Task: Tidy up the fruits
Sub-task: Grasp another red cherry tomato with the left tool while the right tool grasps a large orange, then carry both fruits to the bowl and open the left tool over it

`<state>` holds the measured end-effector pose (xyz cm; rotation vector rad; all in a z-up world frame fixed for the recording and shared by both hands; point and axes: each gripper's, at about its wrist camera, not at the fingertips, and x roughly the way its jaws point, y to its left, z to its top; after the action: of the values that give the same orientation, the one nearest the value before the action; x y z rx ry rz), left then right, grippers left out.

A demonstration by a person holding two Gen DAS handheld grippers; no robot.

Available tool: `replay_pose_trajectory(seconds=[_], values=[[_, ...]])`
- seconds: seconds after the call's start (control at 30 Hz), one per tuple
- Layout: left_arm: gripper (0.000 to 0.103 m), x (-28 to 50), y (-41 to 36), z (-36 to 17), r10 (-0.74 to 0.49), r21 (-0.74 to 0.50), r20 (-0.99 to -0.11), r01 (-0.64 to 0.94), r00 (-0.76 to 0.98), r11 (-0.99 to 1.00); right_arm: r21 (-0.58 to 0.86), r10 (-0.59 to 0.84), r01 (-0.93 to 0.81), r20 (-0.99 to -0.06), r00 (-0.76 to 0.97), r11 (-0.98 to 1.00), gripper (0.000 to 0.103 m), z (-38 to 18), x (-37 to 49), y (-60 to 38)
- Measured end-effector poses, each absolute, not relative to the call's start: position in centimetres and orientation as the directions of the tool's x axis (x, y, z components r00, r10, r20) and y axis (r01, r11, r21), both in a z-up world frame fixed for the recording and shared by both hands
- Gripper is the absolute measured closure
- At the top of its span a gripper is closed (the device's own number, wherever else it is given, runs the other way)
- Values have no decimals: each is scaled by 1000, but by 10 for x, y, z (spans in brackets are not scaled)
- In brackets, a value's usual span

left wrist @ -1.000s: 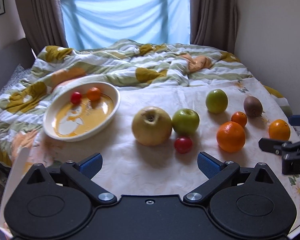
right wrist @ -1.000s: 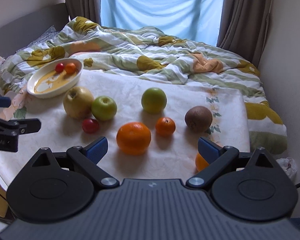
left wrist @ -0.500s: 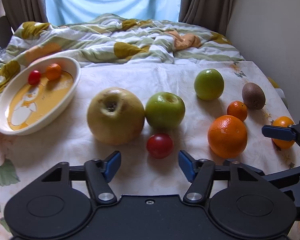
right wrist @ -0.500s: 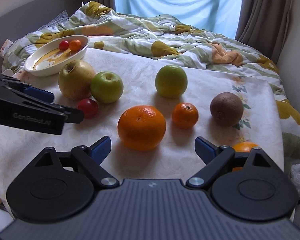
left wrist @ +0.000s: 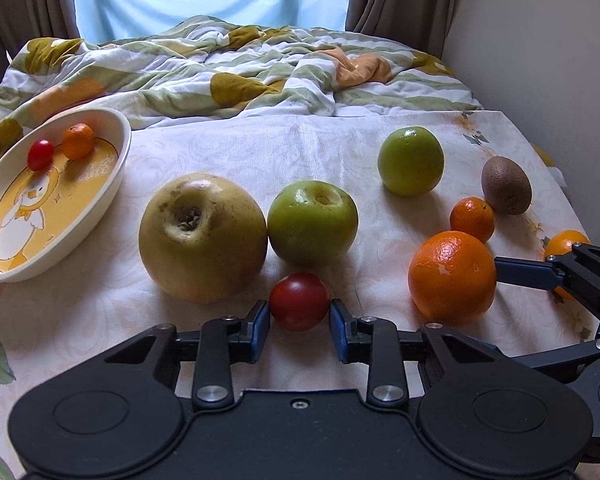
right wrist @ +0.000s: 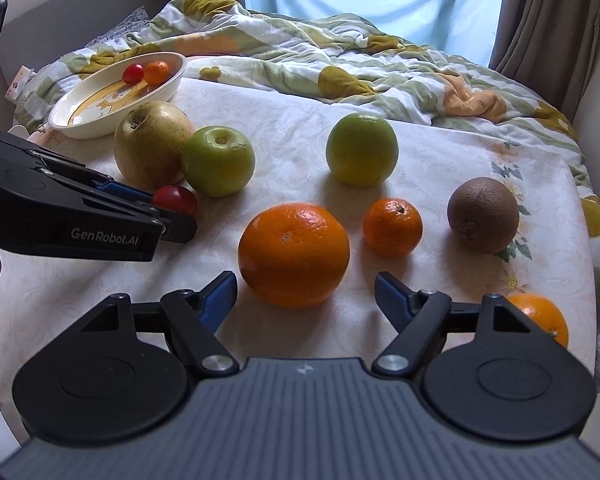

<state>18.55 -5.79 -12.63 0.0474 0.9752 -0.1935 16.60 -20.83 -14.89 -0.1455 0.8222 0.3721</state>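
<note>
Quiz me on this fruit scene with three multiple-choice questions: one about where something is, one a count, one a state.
1. Where is the kiwi? A on the quilt; B inside a gripper; C on the cloth beside a mandarin.
2. How many fruits are in the dish? A two; B none; C four.
3. The left gripper is: A open; B shut on a tomato; C shut on an apple.
Answers: C, the kiwi lies by the mandarin; A, one cherry tomato and one small orange; B, its pads press the tomato.
</note>
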Motion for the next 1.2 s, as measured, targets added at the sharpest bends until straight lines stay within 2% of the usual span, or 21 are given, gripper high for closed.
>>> replay_pose_trajectory(seconds=[0.37, 0.63, 1.2], values=[[68, 177, -53, -126, -131, -25, -828, 198, 545, 980, 30, 285, -394, -740, 609, 919, 23, -151, 174, -206], [68, 169, -47, -127, -130, -23, -828, 199, 546, 980, 12, 296, -419, -725, 622, 908, 27, -151, 178, -200], [69, 129, -45, -94, -139, -49, -783, 163, 606, 985, 9, 293, -406, -709, 642, 914, 28, -122, 155, -200]])
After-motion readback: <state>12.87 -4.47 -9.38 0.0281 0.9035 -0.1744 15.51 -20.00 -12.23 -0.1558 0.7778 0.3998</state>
